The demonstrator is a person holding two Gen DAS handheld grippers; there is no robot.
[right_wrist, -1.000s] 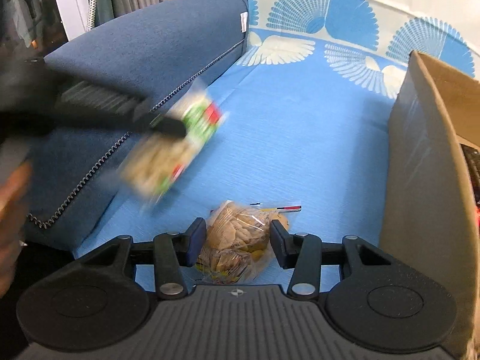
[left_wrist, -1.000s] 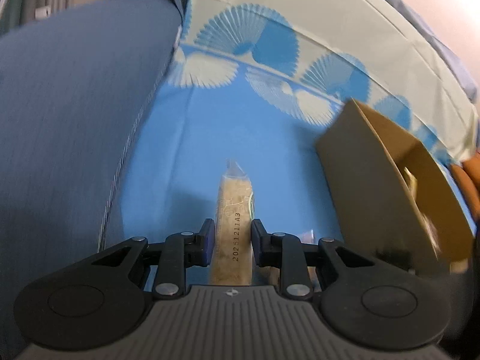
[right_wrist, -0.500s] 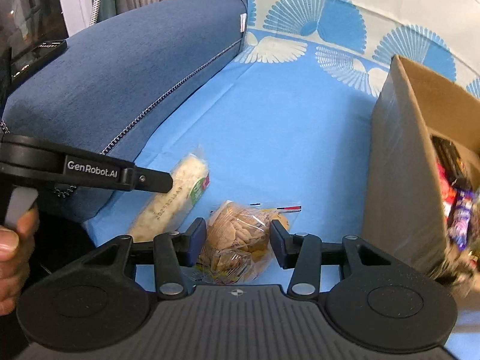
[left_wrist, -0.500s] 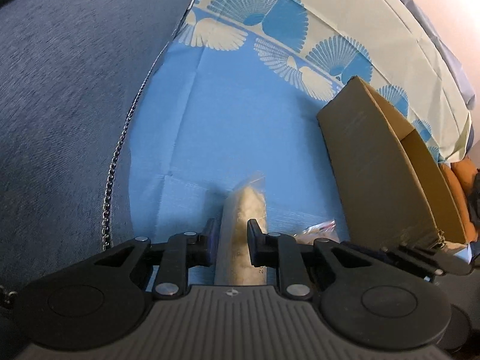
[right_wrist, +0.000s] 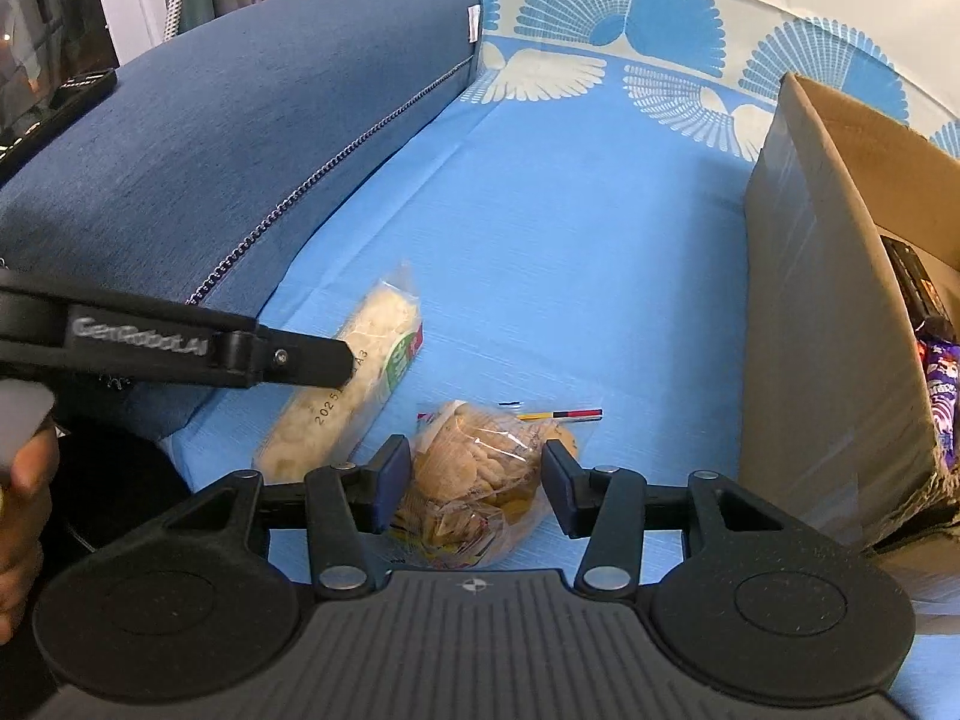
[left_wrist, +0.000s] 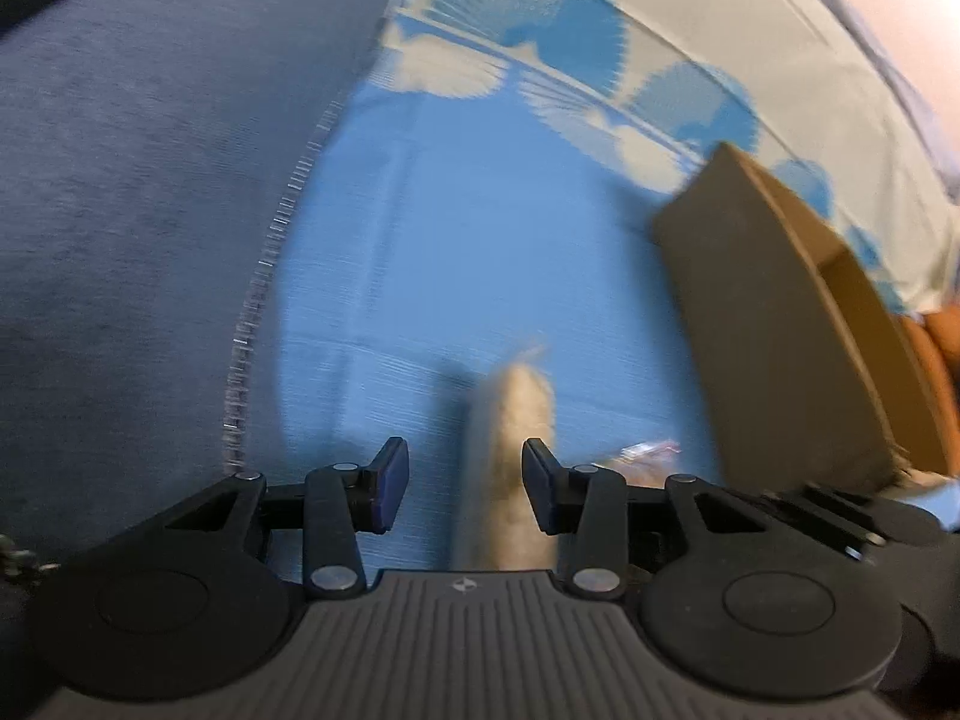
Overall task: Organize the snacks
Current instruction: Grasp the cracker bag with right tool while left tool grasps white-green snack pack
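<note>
Left wrist view: the left claw (left_wrist: 465,489) is spread wide, grasping nothing. A long pale snack packet (left_wrist: 510,462), blurred, lies on the blue sheet (left_wrist: 480,240) between the fingers, close against the right-hand pad (left_wrist: 540,492) and apart from the other. A brown cardboard box (left_wrist: 774,330) stands to the right.

Right wrist view: the right claw (right_wrist: 477,489) is released, its pads on either side of a clear bag of biscuits (right_wrist: 480,474) lying on the sheet; whether they touch it I cannot tell. The long packet (right_wrist: 354,390) lies just left of the bag, under the left claw's tip. The box (right_wrist: 822,312) stands at the right, with wrapped snacks (right_wrist: 936,372) inside.
</note>
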